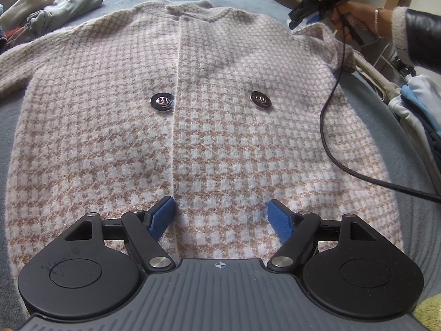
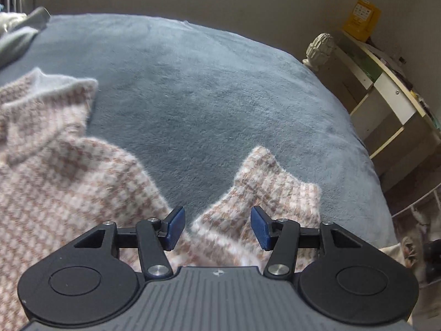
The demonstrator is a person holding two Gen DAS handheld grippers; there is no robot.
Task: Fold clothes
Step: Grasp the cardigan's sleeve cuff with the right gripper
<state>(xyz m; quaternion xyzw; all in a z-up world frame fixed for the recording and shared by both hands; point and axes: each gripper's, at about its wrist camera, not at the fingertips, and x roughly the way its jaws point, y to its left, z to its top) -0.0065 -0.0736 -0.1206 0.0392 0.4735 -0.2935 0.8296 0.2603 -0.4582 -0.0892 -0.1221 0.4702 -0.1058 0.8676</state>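
A bed covered with a plush blue-grey blanket (image 2: pixel 209 88) carries a pink-and-tan checked knit coat (image 1: pixel 193 127), spread flat and front up, two dark buttons showing and one sleeve (image 2: pixel 264 190) folded near the right edge. A heap of pale green and white clothes (image 1: pixel 55 5) lies on the blanket at the far left corner, apart from the coat.

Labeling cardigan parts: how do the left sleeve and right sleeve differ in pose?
The left sleeve lies stretched out flat from the cardigan; the right sleeve is bunched with its cuff doubled back. No gripper is near the left sleeve; the right gripper stands open over the right one. Both share the pink-brown check knit.
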